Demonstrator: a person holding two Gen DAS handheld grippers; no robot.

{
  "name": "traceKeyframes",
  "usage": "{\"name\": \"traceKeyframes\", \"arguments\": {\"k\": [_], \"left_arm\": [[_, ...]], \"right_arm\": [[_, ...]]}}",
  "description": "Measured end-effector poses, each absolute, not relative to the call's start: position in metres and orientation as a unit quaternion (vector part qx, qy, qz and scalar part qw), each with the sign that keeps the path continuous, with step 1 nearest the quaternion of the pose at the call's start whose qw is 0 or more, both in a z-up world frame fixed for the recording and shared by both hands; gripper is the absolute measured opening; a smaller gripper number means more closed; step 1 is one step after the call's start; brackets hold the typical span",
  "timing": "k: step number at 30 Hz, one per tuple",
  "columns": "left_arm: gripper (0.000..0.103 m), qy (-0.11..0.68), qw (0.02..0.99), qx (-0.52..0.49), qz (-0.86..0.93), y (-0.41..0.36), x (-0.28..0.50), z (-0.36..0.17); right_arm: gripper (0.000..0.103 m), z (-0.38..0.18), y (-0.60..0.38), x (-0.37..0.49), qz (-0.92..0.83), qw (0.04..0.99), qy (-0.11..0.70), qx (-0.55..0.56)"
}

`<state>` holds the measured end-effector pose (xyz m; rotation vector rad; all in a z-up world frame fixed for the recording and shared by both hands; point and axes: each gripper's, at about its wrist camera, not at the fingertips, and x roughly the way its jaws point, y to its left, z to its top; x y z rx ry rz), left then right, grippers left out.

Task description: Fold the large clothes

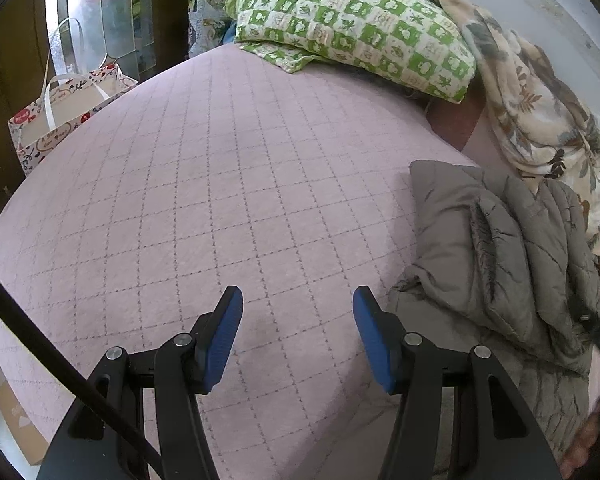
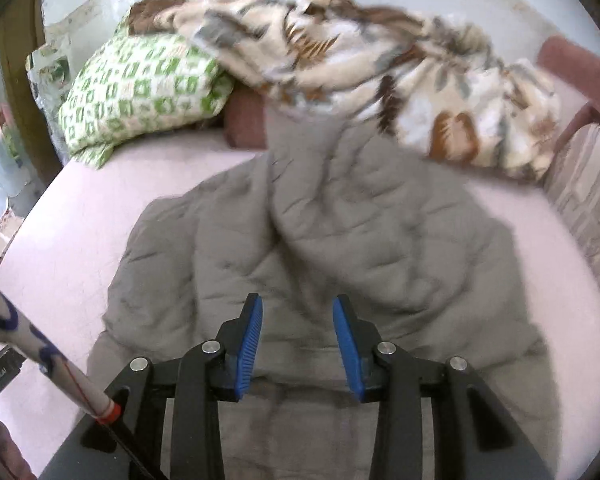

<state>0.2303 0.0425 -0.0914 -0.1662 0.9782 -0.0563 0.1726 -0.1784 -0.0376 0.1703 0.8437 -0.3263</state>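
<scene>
A grey quilted puffer jacket (image 2: 340, 240) lies crumpled on a pink quilted bed (image 2: 80, 232). In the left wrist view the jacket (image 1: 500, 248) lies bunched at the right of the bed (image 1: 220, 180). My left gripper (image 1: 298, 300) is open and empty above the bare pink bedcover, just left of the jacket. My right gripper (image 2: 298, 308) is open and empty, hovering over the jacket's near part. The right wrist view is motion-blurred.
A green-and-white checked pillow (image 1: 352, 24) lies at the head of the bed. A floral beige blanket (image 2: 380, 68) is heaped along the far side, touching the jacket. A patterned gift bag (image 1: 64, 116) stands beside the bed's left edge. A cardboard box (image 1: 16, 424) sits on the floor.
</scene>
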Motion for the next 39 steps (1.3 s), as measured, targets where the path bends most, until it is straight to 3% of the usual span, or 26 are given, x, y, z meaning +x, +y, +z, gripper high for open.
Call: {"name": "traceKeyframes", "arguments": {"k": [5,9,12,17,23,31,35,39], "left_arm": [[0.056,0.464,0.883,-0.063,-0.026,0.042,0.227,-0.090],[0.056,0.464,0.884,-0.050,-0.028,0.043,0.224,-0.092],[0.056,0.467,0.882,-0.041,-0.032,0.040,0.220,-0.095],[0.056,0.472,0.881,-0.022,-0.041,0.033,0.209,-0.099],[0.056,0.473,0.880,-0.024,-0.045,0.042,0.188,-0.098],[0.056,0.494,0.868,-0.040,-0.037,0.069,0.150,-0.106],[0.056,0.515,0.854,-0.048,-0.051,0.078,0.133,-0.112],[0.056,0.537,0.838,-0.056,-0.075,0.081,0.121,-0.121]], "right_arm": [[0.040,-0.095,-0.167,0.193,-0.165,0.864,0.465,0.099],[0.040,-0.069,-0.167,0.173,-0.152,0.875,0.446,0.113],[0.047,-0.050,-0.170,0.141,-0.154,0.883,0.435,0.086],[0.049,-0.058,-0.204,0.074,-0.196,0.869,0.449,0.064],[0.049,-0.081,-0.258,-0.033,-0.225,0.845,0.472,0.112],[0.060,-0.086,-0.343,-0.166,-0.292,0.828,0.436,0.198],[0.067,-0.095,-0.383,-0.205,-0.307,0.817,0.418,0.252],[0.067,-0.117,-0.403,-0.220,-0.281,0.804,0.408,0.327]]}}
